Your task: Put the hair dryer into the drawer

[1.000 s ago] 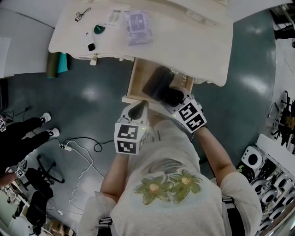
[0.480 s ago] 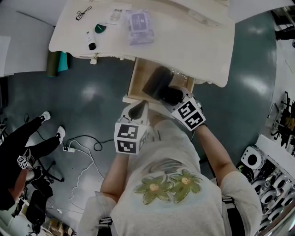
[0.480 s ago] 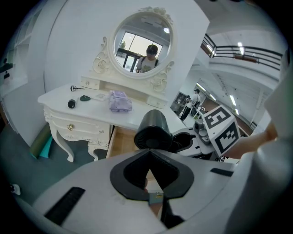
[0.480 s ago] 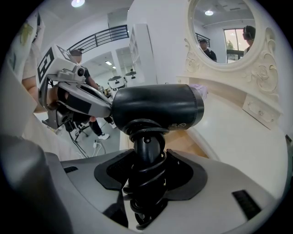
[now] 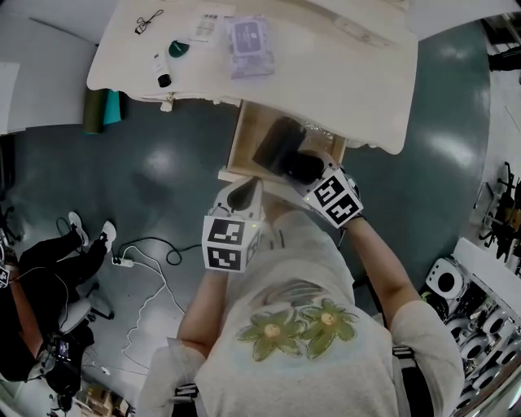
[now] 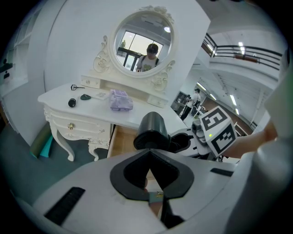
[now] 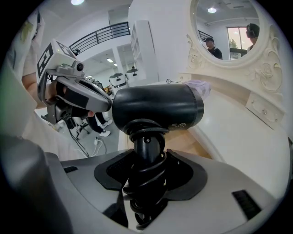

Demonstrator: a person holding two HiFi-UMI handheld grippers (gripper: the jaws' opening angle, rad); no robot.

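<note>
Head view: the right tool (image 5: 316,177) is clenched on the black hair dryer (image 5: 281,147). The dryer's barrel reaches out ahead of the tool over the open drawer (image 5: 242,134), which sticks out from under the white worktop (image 5: 350,106). Whether the dryer touches the drawer bottom cannot be told from here. The left tool (image 5: 242,194) sits just beside the right one, at the drawer's near edge, with its tips drawn to a point. Far ahead of both tools, on the worktop, lie a purple packet (image 5: 247,37), a small bottle (image 5: 160,73) and a pair of glasses (image 5: 147,22). A white cable (image 5: 146,269) trails on the floor off to the left tool's side.

Left gripper view: the left tool (image 6: 149,157) has its jaws pressed together with nothing between them, which the head view only hints at. Just ahead of it is the hair dryer (image 6: 153,130), barrel end facing the camera, with the right tool (image 6: 185,140) behind it to the right. This view alone shows the oval mirror (image 6: 143,42) standing on the worktop (image 6: 59,97).

Right gripper view: the right tool (image 7: 147,183) grips the dryer's handle, which has black cord wound round it. The hair dryer (image 7: 158,109) barrel lies crosswise above the jaws. The left tool (image 7: 80,93) shows to the left, near but apart.
</note>
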